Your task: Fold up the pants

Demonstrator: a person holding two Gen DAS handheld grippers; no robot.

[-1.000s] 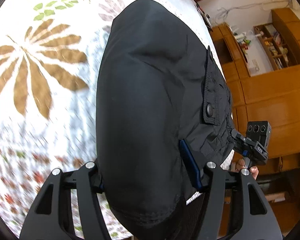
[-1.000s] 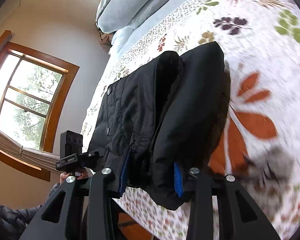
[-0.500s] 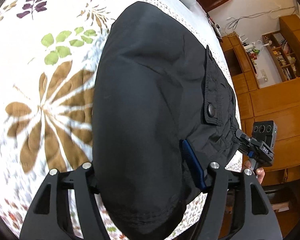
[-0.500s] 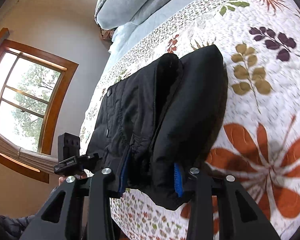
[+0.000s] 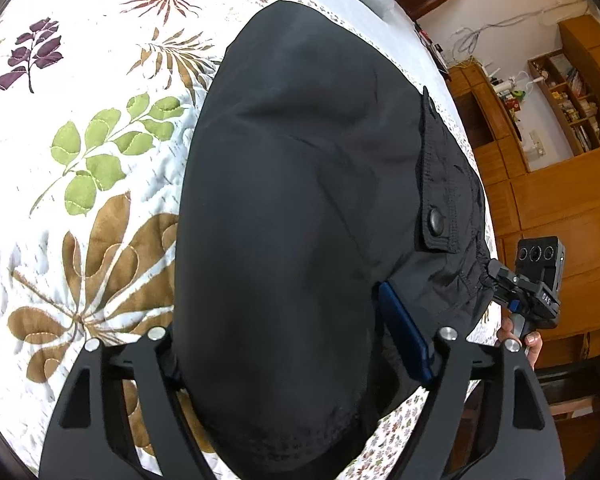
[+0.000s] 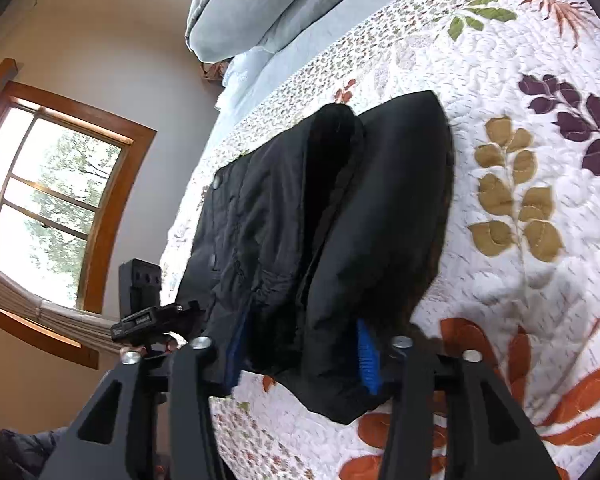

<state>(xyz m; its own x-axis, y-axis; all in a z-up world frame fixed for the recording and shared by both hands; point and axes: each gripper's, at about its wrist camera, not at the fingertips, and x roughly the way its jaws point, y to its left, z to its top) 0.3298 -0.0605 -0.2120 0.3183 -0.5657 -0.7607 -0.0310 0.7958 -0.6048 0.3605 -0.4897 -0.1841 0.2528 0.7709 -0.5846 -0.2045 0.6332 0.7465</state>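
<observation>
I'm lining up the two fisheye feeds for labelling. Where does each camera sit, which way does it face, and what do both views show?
Left wrist: on the left gripper, facing along its fingers over the black padded pants toward wooden shelving; the right gripper and a hand show at right.
Right wrist: on the right gripper, facing across the pants toward a wood-framed window; the left gripper shows at left.
Shared: the pants, clamped by both grippers, over the leaf-print quilt.
</observation>
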